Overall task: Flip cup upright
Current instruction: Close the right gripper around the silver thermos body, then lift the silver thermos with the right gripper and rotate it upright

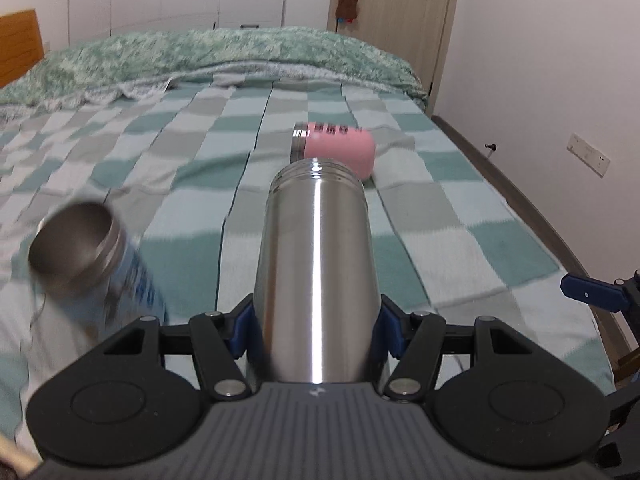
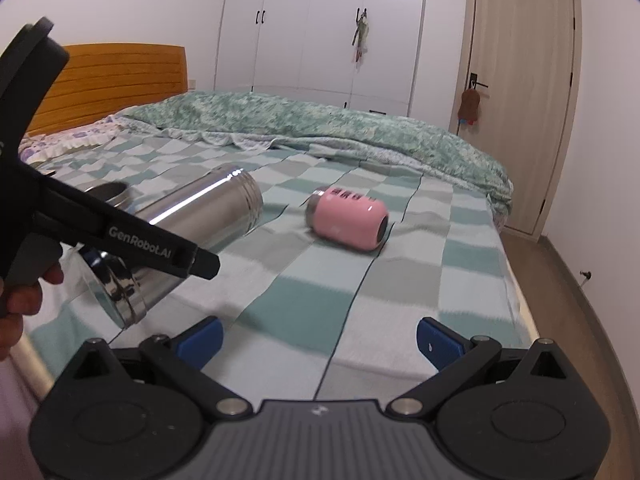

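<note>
- The blue cup [image 1: 96,264] at far left stands tilted, mouth toward the camera, close to the left gripper's frame. Its image is blurred, so whether it rests steadily is unclear; a sweep of the held cup could knock it over.
- The left gripper [image 1: 316,328] has its jaws clamped on the steel cup [image 1: 316,264], which lies nearly level above the checked blanket [image 1: 460,240], mouth pointing away. The polished wall is slippery, so the cup may slide through the pads as it swings upright.
- The soft bedding is a poor footing: set down crooked, the tall steel cup would likely topple.
- The pink cup [image 1: 340,150] lies on its side just beyond; a fall could send it rolling.
- The right gripper [image 2: 320,340] hovers with jaws wide and empty, near the bed's edge.
</note>
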The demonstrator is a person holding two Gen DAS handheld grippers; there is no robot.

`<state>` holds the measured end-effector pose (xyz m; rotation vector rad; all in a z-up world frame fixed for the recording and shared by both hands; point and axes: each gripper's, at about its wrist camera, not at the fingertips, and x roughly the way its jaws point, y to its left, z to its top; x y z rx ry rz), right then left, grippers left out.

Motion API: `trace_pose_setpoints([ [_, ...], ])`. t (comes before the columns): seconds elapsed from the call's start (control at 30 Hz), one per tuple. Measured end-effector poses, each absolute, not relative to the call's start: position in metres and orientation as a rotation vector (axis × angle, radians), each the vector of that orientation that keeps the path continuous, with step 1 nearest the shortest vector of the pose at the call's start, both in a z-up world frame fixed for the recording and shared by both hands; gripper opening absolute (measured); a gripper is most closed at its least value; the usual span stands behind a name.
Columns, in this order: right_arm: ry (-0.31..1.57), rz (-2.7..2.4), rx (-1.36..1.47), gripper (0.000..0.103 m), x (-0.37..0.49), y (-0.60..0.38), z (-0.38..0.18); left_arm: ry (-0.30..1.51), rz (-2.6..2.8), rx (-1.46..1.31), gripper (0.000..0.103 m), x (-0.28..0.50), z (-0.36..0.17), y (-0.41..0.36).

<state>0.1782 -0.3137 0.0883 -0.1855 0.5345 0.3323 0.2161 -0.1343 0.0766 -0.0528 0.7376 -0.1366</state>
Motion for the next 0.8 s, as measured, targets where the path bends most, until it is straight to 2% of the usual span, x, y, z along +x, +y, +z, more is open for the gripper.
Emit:
trace_pose_setpoints([
  [0.5,0.636,0.316,-0.194,0.103,0.136,-0.314,0.048,0.838,-0.108,-0.074,0.063,0.192,0.015,-0.136],
  [0.57,0.637,0.316,-0.19,0.103,0.134,-0.314,0.047,0.844,-0.122,-0.08,0.075,0.193,0.018,-0.134],
  [0.6,0.637,0.316,-0.189,0.103,0.133,-0.313,0.047,0.839,-0.132,-0.085,0.091,0.192,0.02,-0.133],
  [0.63,0.635,0.316,-0.189,0.103,0.132,-0.313,0.047,0.825,-0.145,-0.092,0.103,0.189,0.024,-0.13],
  [0.8,0.624,0.323,-0.192,0.103,0.127,-0.31,0.053,0.729,-0.217,-0.102,0.103,0.169,0.045,-0.117],
])
